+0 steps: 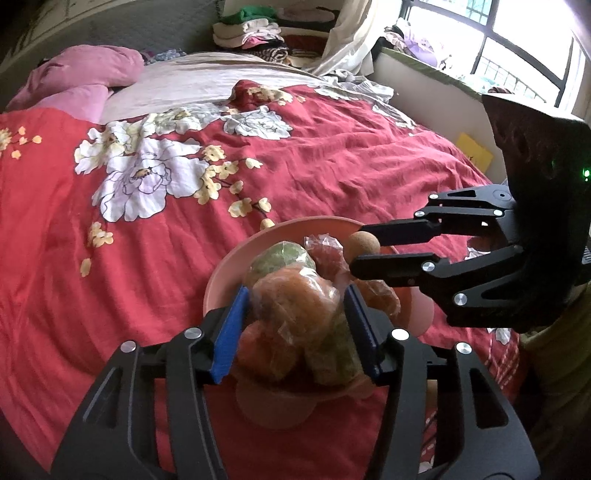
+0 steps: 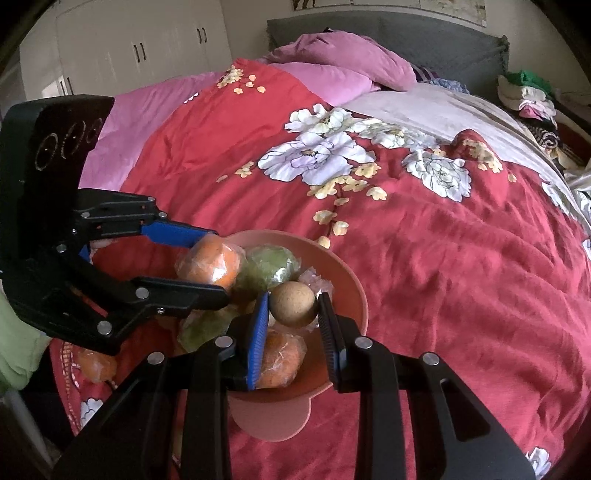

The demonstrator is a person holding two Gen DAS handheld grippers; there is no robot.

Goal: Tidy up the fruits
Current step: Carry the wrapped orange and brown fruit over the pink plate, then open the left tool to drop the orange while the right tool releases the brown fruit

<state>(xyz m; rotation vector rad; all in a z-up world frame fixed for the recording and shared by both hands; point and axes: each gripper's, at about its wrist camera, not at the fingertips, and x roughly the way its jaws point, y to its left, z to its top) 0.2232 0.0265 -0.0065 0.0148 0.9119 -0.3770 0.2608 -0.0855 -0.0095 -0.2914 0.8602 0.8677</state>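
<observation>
A pink bowl (image 1: 221, 266) (image 2: 354, 288) sits on the red floral quilt, piled with plastic-wrapped fruits. My left gripper (image 1: 295, 295) (image 2: 218, 264) straddles a wrapped orange fruit (image 1: 291, 306) (image 2: 208, 264) on top of the pile. A thin gap shows at its left pad, so it is open. My right gripper (image 2: 293, 299) (image 1: 360, 249) is shut on a small brown round fruit (image 2: 293, 304) (image 1: 362, 245), just above the bowl's far side. A wrapped green fruit (image 1: 282, 254) (image 2: 269, 266) and another orange one (image 2: 280, 363) lie in the bowl.
One wrapped orange fruit (image 2: 96, 363) lies on the quilt outside the bowl, under the left gripper. The bed stretches beyond, with pink bedding (image 2: 332, 66) at its head. Folded clothes (image 1: 251, 31) and a window ledge (image 1: 424, 70) lie past it. White wardrobes (image 2: 140, 48) stand behind.
</observation>
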